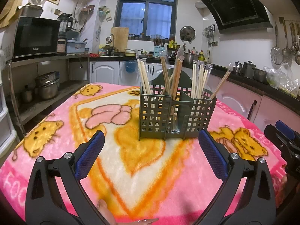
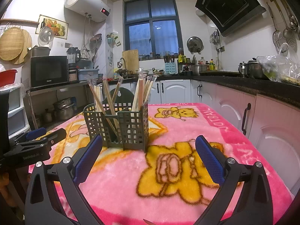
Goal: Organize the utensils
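1. Left gripper [image 1: 151, 139]: both blue-padded fingers are spread wide apart with nothing between them. It hovers above the pink cartoon blanket [image 1: 56, 131], short of the utensil holder.
2. Right gripper [image 2: 149, 145]: the fingers are likewise spread wide and carry nothing. It hangs over the blanket, pointing toward the holder's right front corner.
3. Utensil holder [image 1: 159, 112]: a dark green grid-walled caddy with several compartments and an arched back panel. It stands upright on the blanket, toward the far side of the table, centred ahead of the left gripper.
4. Chopsticks [image 1: 144, 76]: all visible pairs stand inside the holder, leaning at various angles.
   - Left compartment: pale chopsticks, some in clear sleeves.
   - Middle compartment: darker brown chopsticks [image 1: 176, 78], crossing one another.
   - Right compartment: pale wrapped chopsticks [image 1: 199, 78], plus one brown pair leaning out to the right.
5. Cross-view: the right gripper appears at the right edge of the left wrist view; the left gripper appears at the left edge of the right wrist view. The two are well apart.
6. Person: fingertips [image 1: 105, 210] show at the bottom edge of the left wrist view, beneath the gripper body.
7. Surroundings: a kitchen counter [image 2: 243, 84] runs along the right; a microwave [image 1: 35, 36] sits on a shelf at left.
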Demonstrator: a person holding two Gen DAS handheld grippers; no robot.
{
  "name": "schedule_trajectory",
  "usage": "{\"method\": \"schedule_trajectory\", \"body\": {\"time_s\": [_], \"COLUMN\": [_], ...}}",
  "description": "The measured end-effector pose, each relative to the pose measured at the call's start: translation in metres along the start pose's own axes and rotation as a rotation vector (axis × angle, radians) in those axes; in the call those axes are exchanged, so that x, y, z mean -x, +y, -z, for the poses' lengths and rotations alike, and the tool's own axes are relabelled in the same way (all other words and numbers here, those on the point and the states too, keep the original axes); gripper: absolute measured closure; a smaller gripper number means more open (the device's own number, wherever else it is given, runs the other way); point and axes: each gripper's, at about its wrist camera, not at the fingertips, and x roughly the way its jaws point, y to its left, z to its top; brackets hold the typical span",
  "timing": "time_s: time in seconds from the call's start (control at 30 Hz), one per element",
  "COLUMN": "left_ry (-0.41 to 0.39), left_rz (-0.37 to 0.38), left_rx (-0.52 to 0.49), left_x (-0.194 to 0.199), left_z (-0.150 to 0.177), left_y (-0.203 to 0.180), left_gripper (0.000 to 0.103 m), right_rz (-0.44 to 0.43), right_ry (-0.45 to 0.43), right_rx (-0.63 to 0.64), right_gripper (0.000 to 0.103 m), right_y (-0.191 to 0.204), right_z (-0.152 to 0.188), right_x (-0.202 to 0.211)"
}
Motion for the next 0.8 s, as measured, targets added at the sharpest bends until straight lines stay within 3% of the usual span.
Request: {"method": "schedule_trajectory", "body": {"time_s": [0.8], "left_ry": [0.000], "left_rz": [0.001], "left_rx": [0.002], "left_x": [0.0000], "left_z": [0.0001], "left_y": [0.0005], "left_gripper": [0.011], "right_rz": [0.001], "right_ry": [0.001], "right_rx": [0.000], "right_gripper": [0.007], "right_y": [0.0012], "right_z": [0.0012], "right_x": [0.0011]}}
